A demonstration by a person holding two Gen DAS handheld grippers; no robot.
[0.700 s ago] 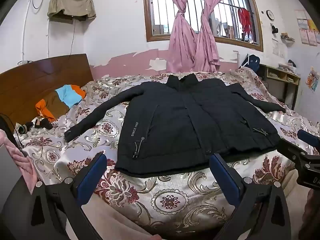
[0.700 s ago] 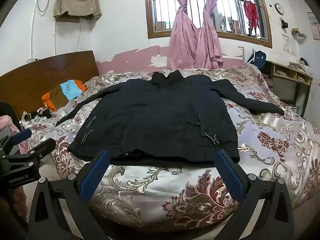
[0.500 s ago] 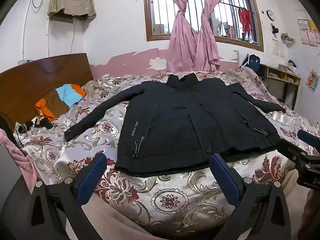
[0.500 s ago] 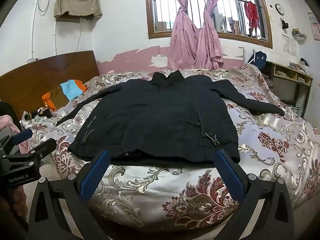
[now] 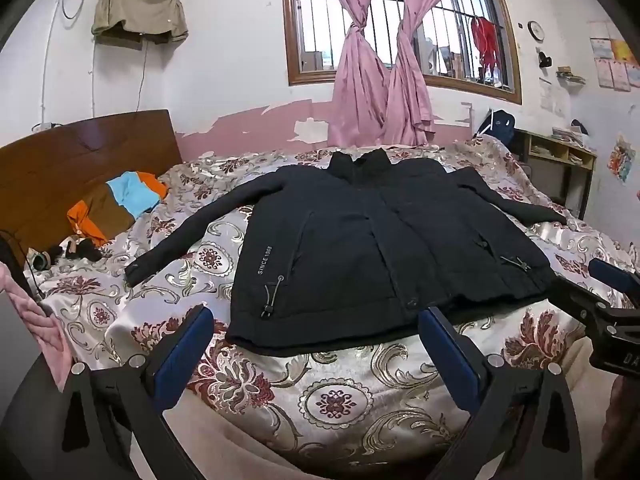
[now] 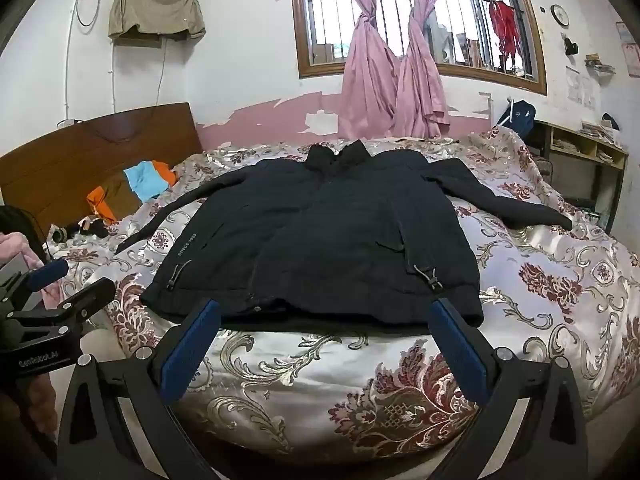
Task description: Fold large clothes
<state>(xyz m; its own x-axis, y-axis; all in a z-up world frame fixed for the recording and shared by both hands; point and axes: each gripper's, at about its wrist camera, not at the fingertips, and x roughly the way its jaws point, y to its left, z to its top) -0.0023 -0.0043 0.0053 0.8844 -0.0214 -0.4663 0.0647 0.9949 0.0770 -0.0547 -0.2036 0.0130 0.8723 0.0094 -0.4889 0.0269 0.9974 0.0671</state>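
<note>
Reaching with both wide-open, empty grippers, left gripper point(image 5: 316, 340) and right gripper point(image 6: 326, 336), toward the flat black padded jacket point(image 5: 360, 248), pinching sleeve cuffs first for neat inward folds.

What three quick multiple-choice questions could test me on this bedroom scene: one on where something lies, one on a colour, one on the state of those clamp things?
1. Where does the dark jacket lie?
A. Spread flat on the bed
B. Hung at the window
C. On the floor

2. What colour are the knotted curtains?
A. Green
B. Pink
C. White

3. How do the jaws of the left gripper and right gripper stand?
A. Both shut on the jacket
B. One open, one shut
C. Both open and holding nothing

Answers:
1 A: the jacket lies front up with both sleeves out on the floral cover.
2 B: both curtains at the barred window are pink.
3 C: each wrist view shows its blue pads wide apart, short of the hem.
</note>
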